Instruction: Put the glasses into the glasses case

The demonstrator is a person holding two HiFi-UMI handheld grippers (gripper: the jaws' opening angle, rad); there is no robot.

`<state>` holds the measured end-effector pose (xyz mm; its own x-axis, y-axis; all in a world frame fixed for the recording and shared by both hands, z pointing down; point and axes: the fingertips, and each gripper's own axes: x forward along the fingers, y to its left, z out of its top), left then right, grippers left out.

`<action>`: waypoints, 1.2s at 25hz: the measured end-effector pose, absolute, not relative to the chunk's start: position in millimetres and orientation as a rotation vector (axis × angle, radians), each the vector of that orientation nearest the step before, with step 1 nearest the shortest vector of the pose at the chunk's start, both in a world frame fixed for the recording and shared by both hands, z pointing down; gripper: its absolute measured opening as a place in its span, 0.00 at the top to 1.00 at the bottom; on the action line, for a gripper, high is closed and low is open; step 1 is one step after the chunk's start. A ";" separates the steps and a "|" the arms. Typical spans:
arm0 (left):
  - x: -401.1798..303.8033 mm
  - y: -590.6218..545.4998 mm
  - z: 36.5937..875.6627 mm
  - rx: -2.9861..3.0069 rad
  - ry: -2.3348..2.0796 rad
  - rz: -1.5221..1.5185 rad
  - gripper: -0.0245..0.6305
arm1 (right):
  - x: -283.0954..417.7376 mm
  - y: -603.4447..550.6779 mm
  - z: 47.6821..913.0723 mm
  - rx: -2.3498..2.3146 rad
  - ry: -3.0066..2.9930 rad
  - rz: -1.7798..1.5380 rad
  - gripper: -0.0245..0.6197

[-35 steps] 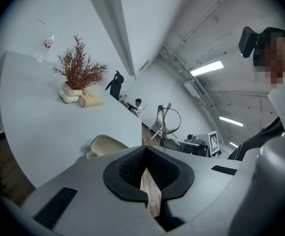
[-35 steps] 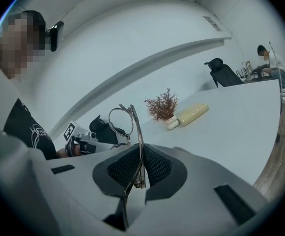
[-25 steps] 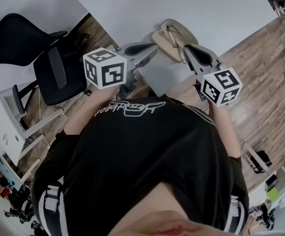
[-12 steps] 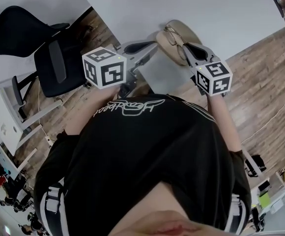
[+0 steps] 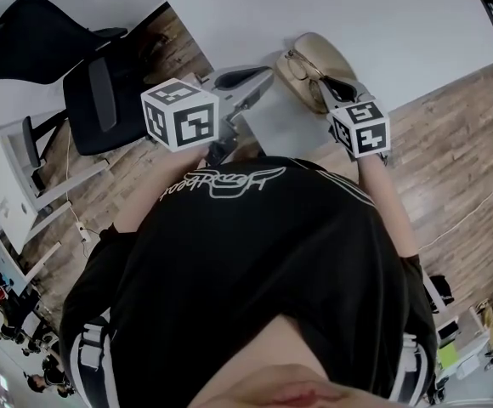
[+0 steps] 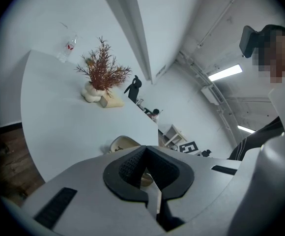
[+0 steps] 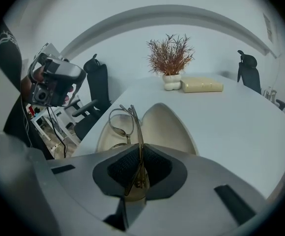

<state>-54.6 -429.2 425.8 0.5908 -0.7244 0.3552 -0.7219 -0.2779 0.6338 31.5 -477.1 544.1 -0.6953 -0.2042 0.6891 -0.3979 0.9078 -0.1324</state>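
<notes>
The beige glasses case (image 5: 321, 56) lies open on the white table (image 5: 374, 11) near its front edge. In the right gripper view its two shells (image 7: 169, 124) spread just ahead of my jaws. My right gripper (image 5: 331, 87) is shut on the folded glasses (image 7: 132, 124), pinching them by the temples, with the thin-rimmed lenses hanging over the left shell. From the head view the glasses (image 5: 302, 66) sit low over the case. My left gripper (image 5: 259, 76) hovers left of the case, shut and empty; from its own view the case (image 6: 123, 144) peeks out beyond its closed jaws (image 6: 145, 154).
A dried red plant in a white vase (image 7: 171, 58) and a beige box (image 7: 201, 85) stand at the table's far end. A black office chair (image 5: 102, 100) is on the wooden floor at the left. Another chair (image 7: 248, 68) stands at the far right.
My right gripper has come down with the glasses, toward and over the open case. The left gripper has stayed almost where it was.
</notes>
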 end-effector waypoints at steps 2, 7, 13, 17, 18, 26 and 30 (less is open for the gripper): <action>-54.6 -427.6 426.6 2.025 -1.150 -0.006 0.95 | 31.6 -476.3 549.8 0.420 -2.325 0.338 0.92; -57.7 -424.9 433.9 2.005 -1.169 -0.015 0.95 | 29.0 -475.5 558.1 0.412 -2.256 0.296 0.92; -59.2 -426.0 438.7 1.993 -1.183 -0.035 0.95 | 29.1 -476.1 563.3 0.388 -2.195 0.253 0.92; -60.8 -424.6 440.9 1.981 -1.200 -0.045 0.95 | 28.0 -476.4 563.5 0.376 -2.170 0.240 0.92; -61.4 -424.2 441.4 1.977 -1.204 -0.047 0.95 | 27.8 -476.2 563.8 0.372 -2.167 0.237 0.92; -71.2 -420.4 444.7 1.949 -1.240 -0.066 0.95 | 24.8 -471.1 562.9 0.312 -2.169 0.293 0.91; -76.8 -417.6 451.9 1.924 -1.255 -0.069 0.95 | 21.4 -475.3 555.7 0.310 -2.238 0.392 0.81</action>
<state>-76.8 -417.6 451.9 0.5018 -0.7838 0.3660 -0.7389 -0.1685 0.6524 21.4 -475.3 555.7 -0.6306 -0.0911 0.7707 -0.3477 0.9210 -0.1757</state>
